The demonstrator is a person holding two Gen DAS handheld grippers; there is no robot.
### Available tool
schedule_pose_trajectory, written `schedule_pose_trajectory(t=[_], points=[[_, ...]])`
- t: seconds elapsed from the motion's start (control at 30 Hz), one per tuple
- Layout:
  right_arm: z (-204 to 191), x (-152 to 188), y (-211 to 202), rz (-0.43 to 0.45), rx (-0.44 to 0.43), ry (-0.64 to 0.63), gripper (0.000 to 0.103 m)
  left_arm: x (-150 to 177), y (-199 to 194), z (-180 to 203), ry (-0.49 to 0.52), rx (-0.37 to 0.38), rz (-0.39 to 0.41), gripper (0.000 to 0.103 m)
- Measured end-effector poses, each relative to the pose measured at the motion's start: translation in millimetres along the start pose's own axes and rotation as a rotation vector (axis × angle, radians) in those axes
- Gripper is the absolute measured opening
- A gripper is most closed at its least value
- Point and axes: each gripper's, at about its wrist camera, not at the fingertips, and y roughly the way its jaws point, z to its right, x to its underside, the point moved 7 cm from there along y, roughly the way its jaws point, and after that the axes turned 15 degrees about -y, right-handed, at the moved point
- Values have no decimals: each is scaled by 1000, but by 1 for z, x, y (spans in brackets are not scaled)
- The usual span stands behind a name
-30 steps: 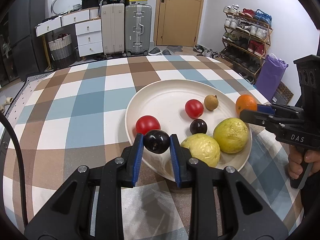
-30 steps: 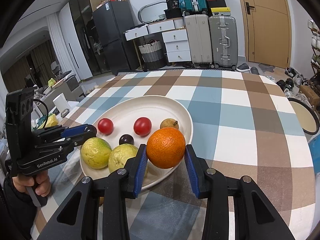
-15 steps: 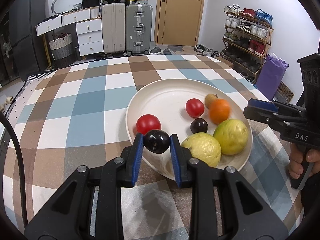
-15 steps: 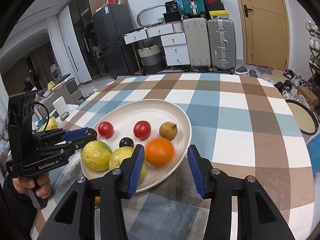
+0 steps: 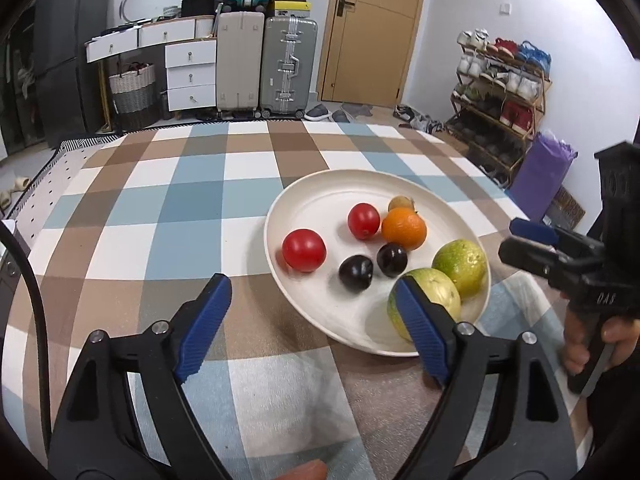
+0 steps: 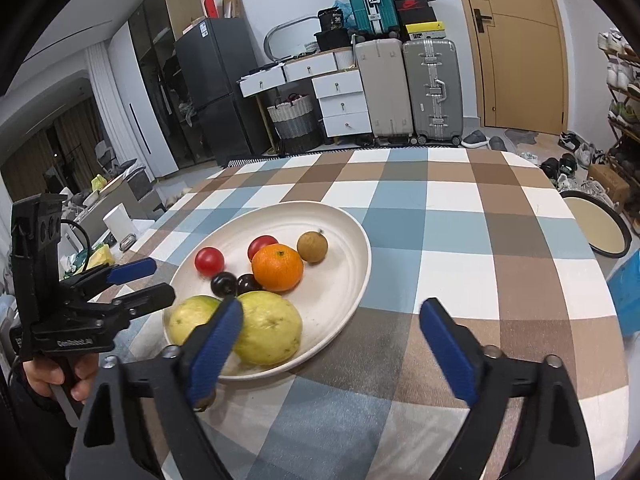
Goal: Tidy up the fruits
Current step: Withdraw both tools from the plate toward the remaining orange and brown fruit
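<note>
**Both grippers released at the near rim of the fruit plate**

Left wrist view: the left gripper has its jaws opening, with nothing between the pads. The dark plum lies on the white plate, just ahead of the jaws and slightly right of their centre line. A second dark plum, an orange, two red tomatoes, two green guavas and a small brown fruit share the plate.

In the right wrist view, the right gripper also stands with jaws opening and empty. The orange lies ahead and to the left of it, touching or nearly touching a tomato. All visible fruit is on the plate, so the placing step appears complete. Each gripper sits at the near rim, and a withdrawal would likely run back along its pointing line.

The plate rests on a checked tablecloth in brown, blue and white. Suitcases, a drawer unit, a door and a shoe rack stand beyond the table.
</note>
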Motion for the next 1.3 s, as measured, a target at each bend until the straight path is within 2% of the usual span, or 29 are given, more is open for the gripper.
schedule_pose_trajectory(t=[0.03,0.17,0.37,0.8,1.3], points=[[-1,0,-1,0,2,-2,98,0,-3,1,0,4,2,85],[-5,4,-8,3,5,-2,103,3,-21,2,-9,-10,26,102],[-9,8,-23,9,30,2,103,11,-42,5,-23,-6,36,102],[-22,24,-50,-6,54,-21,103,44,-85,16,19,-19,38,102],[-51,49,-84,-18,50,-50,103,90,-115,25,37,-7,12,102]])
